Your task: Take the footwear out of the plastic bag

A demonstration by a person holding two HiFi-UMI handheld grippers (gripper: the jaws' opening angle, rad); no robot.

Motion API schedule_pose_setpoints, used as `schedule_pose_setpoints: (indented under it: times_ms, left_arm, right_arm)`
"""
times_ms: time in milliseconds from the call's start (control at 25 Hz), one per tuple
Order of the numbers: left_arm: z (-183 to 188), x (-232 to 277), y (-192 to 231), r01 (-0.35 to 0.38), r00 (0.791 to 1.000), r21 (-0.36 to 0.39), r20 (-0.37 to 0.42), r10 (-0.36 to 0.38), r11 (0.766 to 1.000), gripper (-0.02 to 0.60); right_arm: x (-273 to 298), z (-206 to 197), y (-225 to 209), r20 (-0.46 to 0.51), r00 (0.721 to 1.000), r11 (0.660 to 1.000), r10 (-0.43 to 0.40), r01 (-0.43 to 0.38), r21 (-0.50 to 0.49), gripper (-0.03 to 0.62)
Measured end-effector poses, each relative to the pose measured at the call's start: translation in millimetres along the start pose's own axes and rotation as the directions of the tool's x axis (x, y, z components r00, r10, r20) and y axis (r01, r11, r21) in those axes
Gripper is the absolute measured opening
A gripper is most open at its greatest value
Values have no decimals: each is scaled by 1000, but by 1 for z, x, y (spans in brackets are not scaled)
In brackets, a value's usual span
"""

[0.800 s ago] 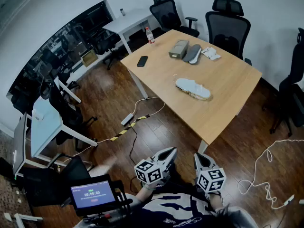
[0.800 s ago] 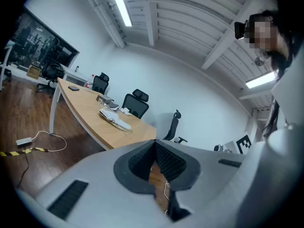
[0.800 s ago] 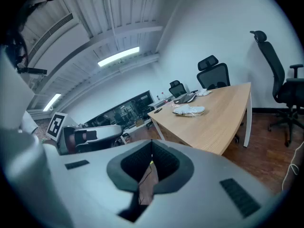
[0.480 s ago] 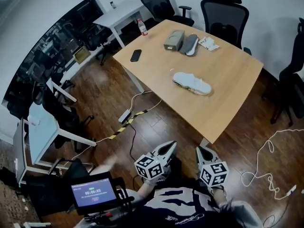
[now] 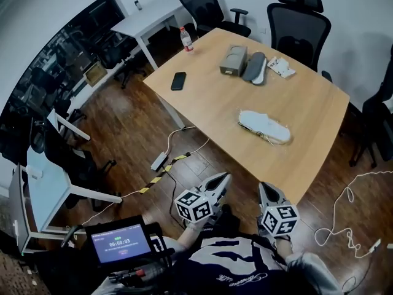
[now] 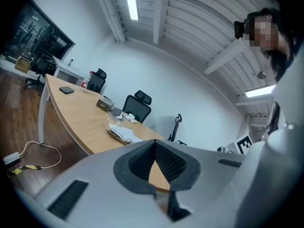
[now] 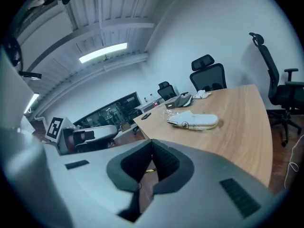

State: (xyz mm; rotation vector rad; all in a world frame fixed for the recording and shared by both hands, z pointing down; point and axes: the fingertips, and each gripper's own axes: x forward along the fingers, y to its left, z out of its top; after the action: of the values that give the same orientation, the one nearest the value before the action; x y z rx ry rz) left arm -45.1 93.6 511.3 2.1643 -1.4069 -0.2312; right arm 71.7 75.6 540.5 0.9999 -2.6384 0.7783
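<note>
A white shoe lies in a clear plastic bag on the wooden table, near its front edge. It also shows in the left gripper view as the bagged shoe and in the right gripper view as the white shoe. Both grippers hang low by the person's body, well short of the table. My left gripper is shut and holds nothing; its jaws meet at the tip. My right gripper is shut too, with nothing between its pads.
At the table's far end lie a grey box, a grey shoe, a white packet, a phone and a bottle. Office chairs stand behind. Cables run across the floor. A small screen sits at lower left.
The head view has shifted, so the table and shoe sit a little lower and further right in the picture. Both grippers stay shut near the body.
</note>
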Motion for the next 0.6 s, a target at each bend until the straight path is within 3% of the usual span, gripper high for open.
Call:
schedule_pose_setpoints:
  times_ms: [240, 600]
  left_arm:
    - [31, 3, 62, 26, 1000, -39, -12, -26, 999, 3]
    - [20, 36, 98, 61, 995, -185, -67, -75, 981, 3]
  right_arm:
    - [46, 16, 9, 14, 996, 996, -86, 86, 16, -3]
    - [67, 20, -14, -52, 983, 984, -174, 175, 17, -3]
